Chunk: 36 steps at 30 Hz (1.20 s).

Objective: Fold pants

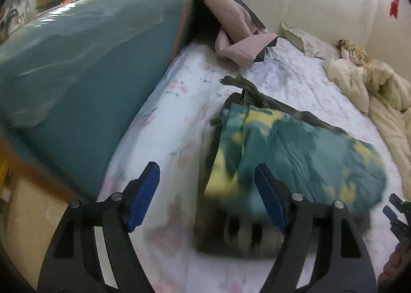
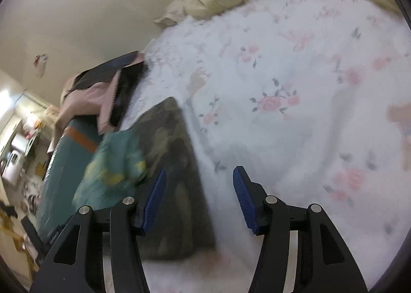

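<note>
The pants (image 1: 290, 154) are teal with yellow blotches and a dark olive lining. They lie folded on the floral bed sheet (image 1: 179, 118), with a drawstring end sticking out at the far side. My left gripper (image 1: 205, 190) is open and empty, its right finger over the pants' near edge. In the right wrist view the pants (image 2: 164, 164) lie at lower left, dark side up with a teal part beside it. My right gripper (image 2: 199, 195) is open and empty, its left finger over the pants. The right gripper's tip also shows at the left wrist view's edge (image 1: 395, 213).
A teal mattress (image 1: 77, 75) leans along the bed's left side, with a pink and dark cloth (image 1: 231, 26) draped over its top. A cream duvet (image 1: 372, 93) and a pillow (image 1: 305, 41) lie at the far right by the wall. Cluttered shelves (image 2: 18, 159) stand beyond the mattress.
</note>
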Each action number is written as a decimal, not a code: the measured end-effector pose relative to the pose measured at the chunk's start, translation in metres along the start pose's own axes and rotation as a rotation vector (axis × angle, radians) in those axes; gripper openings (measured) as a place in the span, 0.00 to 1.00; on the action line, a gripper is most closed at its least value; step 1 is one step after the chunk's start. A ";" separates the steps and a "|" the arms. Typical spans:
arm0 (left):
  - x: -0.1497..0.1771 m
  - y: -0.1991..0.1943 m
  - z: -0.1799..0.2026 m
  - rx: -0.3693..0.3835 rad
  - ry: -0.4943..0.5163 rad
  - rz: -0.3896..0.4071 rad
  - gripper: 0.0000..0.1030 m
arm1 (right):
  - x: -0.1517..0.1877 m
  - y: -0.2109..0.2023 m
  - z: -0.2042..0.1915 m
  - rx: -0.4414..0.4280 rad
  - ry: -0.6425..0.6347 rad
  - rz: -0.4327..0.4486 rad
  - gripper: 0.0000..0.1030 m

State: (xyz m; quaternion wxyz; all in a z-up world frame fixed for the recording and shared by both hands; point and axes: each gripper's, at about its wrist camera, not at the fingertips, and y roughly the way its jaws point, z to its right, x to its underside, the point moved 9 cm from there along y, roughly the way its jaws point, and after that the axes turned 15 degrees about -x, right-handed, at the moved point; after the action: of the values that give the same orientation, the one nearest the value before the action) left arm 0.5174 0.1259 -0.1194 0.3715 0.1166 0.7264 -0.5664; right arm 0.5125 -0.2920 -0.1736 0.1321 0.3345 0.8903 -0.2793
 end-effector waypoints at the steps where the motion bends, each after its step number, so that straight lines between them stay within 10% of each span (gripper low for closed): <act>1: 0.004 -0.012 -0.007 -0.005 0.006 0.007 0.71 | 0.008 -0.017 -0.014 -0.007 -0.025 0.000 0.55; 15: 0.111 -0.263 -0.048 0.126 0.085 0.225 0.73 | 0.131 -0.195 -0.186 0.104 -0.520 0.026 0.84; 21: 0.163 -0.336 -0.074 0.059 0.114 0.255 1.00 | 0.190 -0.257 -0.204 0.157 -0.571 0.060 1.00; 36: 0.234 -0.374 -0.087 0.109 0.136 0.301 1.00 | 0.281 -0.282 -0.199 0.224 -0.656 0.032 1.00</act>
State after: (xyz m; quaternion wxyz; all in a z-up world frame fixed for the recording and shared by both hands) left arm 0.0983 0.0227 0.0061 0.3951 0.2821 0.6923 -0.5339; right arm 0.1061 -0.2036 -0.0153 0.3782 0.2533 0.7588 -0.4659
